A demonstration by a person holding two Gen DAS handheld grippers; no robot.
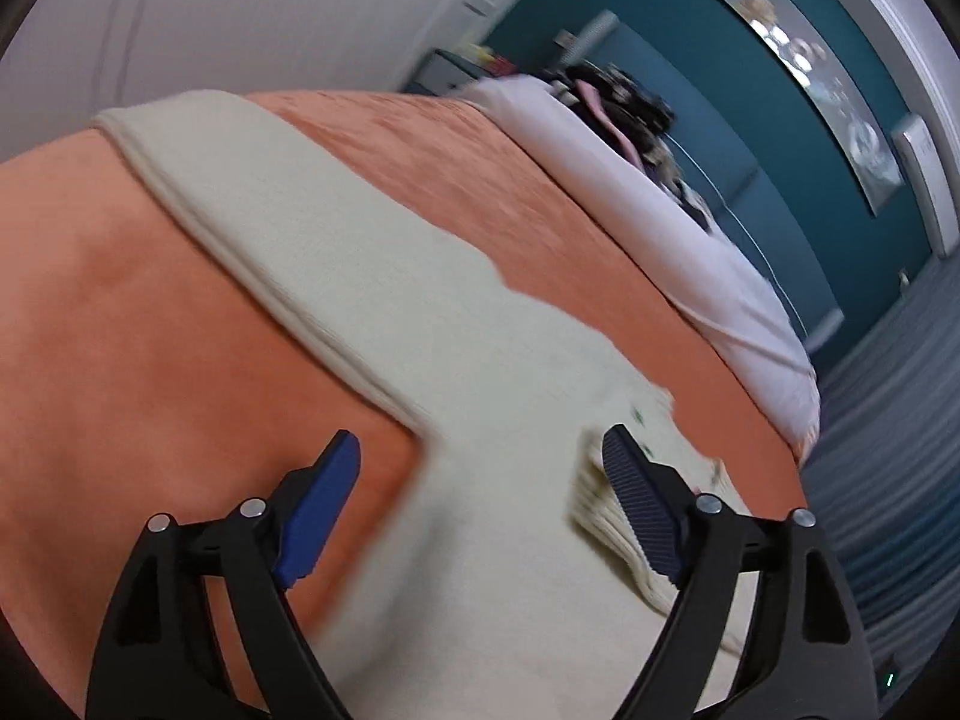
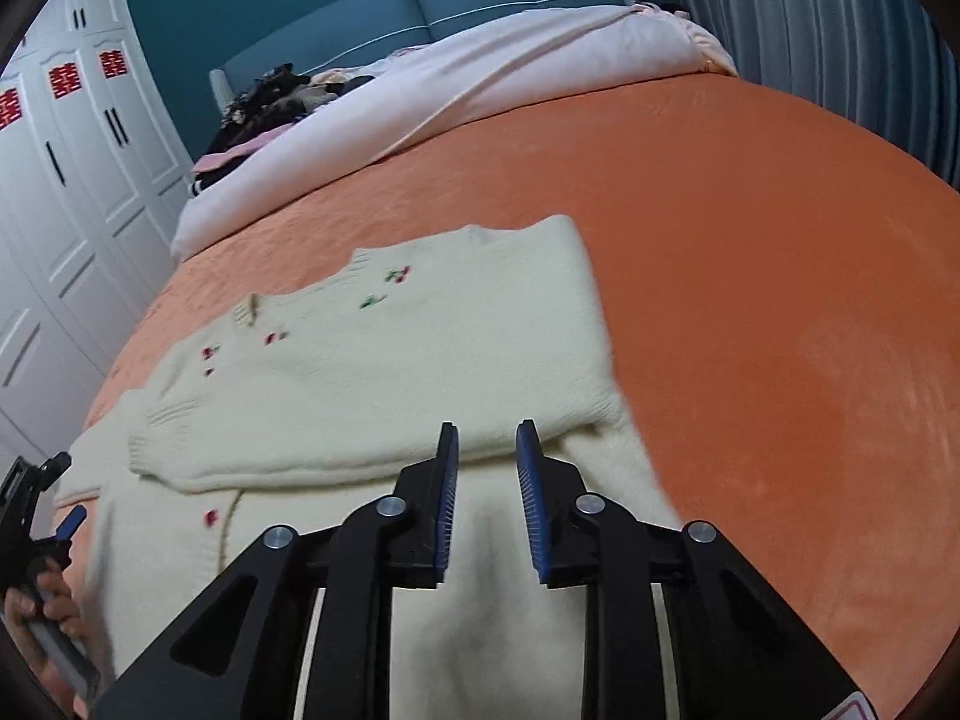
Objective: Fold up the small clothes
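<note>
A cream knit sweater [image 2: 384, 354] with small red and green embroidery lies spread on the orange bedspread [image 2: 750, 276], one sleeve folded across its body. In the left wrist view the sweater [image 1: 372, 300] runs under my left gripper [image 1: 480, 450], which is wide open and empty just above the fabric, a ribbed cuff [image 1: 606, 516] by its right finger. My right gripper [image 2: 487, 435] hovers over the sweater's lower part with its jaws partly open and empty. The left gripper also shows at the left edge of the right wrist view [image 2: 42, 516].
A white duvet [image 2: 456, 84] is bunched at the head of the bed, with dark clothes [image 2: 270, 102] piled beside it. White wardrobes [image 2: 72, 180] stand to the left and a grey curtain [image 2: 840, 18] to the right. The bed edge [image 1: 804, 456] drops to the floor.
</note>
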